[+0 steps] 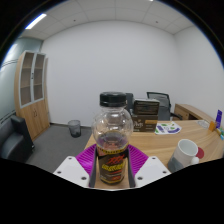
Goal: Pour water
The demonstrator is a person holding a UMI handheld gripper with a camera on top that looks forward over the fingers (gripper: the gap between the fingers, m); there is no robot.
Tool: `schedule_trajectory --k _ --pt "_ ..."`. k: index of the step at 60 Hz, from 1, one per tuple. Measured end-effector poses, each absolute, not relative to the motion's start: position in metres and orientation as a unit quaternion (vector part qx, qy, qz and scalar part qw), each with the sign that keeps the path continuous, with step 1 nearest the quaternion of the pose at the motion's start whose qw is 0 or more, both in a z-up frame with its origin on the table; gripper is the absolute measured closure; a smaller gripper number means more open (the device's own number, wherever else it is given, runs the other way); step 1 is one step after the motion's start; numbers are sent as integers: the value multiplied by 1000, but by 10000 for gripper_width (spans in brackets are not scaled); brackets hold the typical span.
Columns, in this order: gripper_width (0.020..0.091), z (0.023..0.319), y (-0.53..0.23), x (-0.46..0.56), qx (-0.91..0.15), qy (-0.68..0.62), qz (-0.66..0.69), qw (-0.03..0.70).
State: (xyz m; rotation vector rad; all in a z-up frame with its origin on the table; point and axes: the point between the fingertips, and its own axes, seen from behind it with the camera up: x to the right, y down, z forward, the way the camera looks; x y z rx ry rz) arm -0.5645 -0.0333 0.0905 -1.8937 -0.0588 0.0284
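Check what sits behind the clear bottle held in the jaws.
Behind the bottle stands a black-lidded jar on the wooden table; the bottle hides its lower part.

the bottle (113, 143) between my fingers is clear, glossy plastic with a dark matt-looking cap and a printed label that looks like paper or film. my pads (88, 157) are a soft-looking matt magenta, pressed on the bottle from both sides. the table (160, 142) is smooth light wood. the white cup (184, 153) shines like glazed ceramic. the cabinet (33, 90) is wood with glass doors.
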Motion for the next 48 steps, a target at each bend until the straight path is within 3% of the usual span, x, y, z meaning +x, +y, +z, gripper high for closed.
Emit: schedule_trajectory --k 5,11,21,30,37,48 --pt "724 91 -34 -564 -814 -21 19 580" --pt "723 94 -34 -560 -818 -7 50 573" --pt "727 159 -37 -552 -782 136 239 560" --pt "727 208 -30 -523 -668 337 477 461" --pt "728 206 -22 -488 -571 442 572 389" --pt "727 179 -21 -457 -476 532 633 300"
